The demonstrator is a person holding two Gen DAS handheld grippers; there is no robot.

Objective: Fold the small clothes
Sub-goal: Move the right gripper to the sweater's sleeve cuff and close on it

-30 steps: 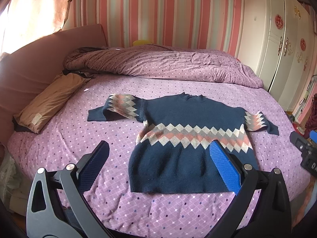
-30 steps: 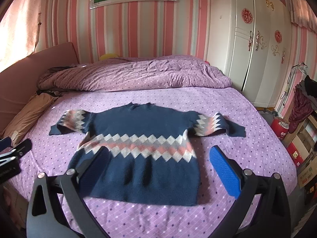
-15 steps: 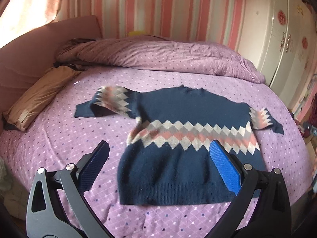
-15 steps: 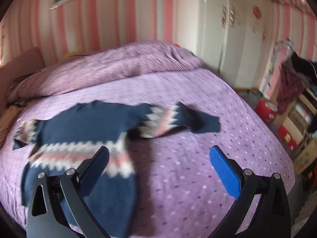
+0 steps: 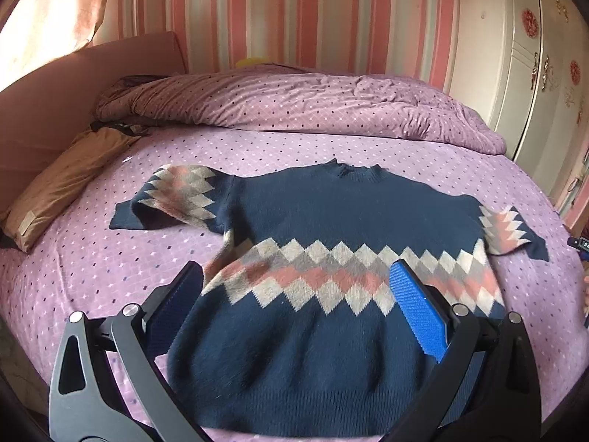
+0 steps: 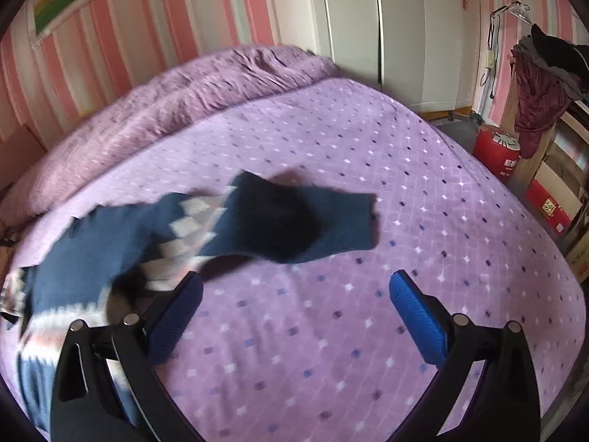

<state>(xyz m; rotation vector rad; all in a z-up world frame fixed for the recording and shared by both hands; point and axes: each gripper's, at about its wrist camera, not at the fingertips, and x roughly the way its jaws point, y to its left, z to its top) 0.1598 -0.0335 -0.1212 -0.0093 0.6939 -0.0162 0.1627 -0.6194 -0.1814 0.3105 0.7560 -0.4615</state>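
A small navy sweater with a band of pink, grey and cream diamonds lies flat, face up, on the purple dotted bed, sleeves spread to both sides. My left gripper is open and empty, above the sweater's lower body. In the right wrist view the sweater's right sleeve lies just ahead and left of my right gripper, which is open and empty over bare bedspread. That view is motion-blurred.
A bunched purple duvet lies along the far side of the bed. A tan pillow sits at the left by the headboard. White wardrobes, a red canister and boxes stand right of the bed.
My left gripper has moved closer to the sweater. My right gripper has swung right and closer, so the right sleeve now fills its view instead of the whole sweater.
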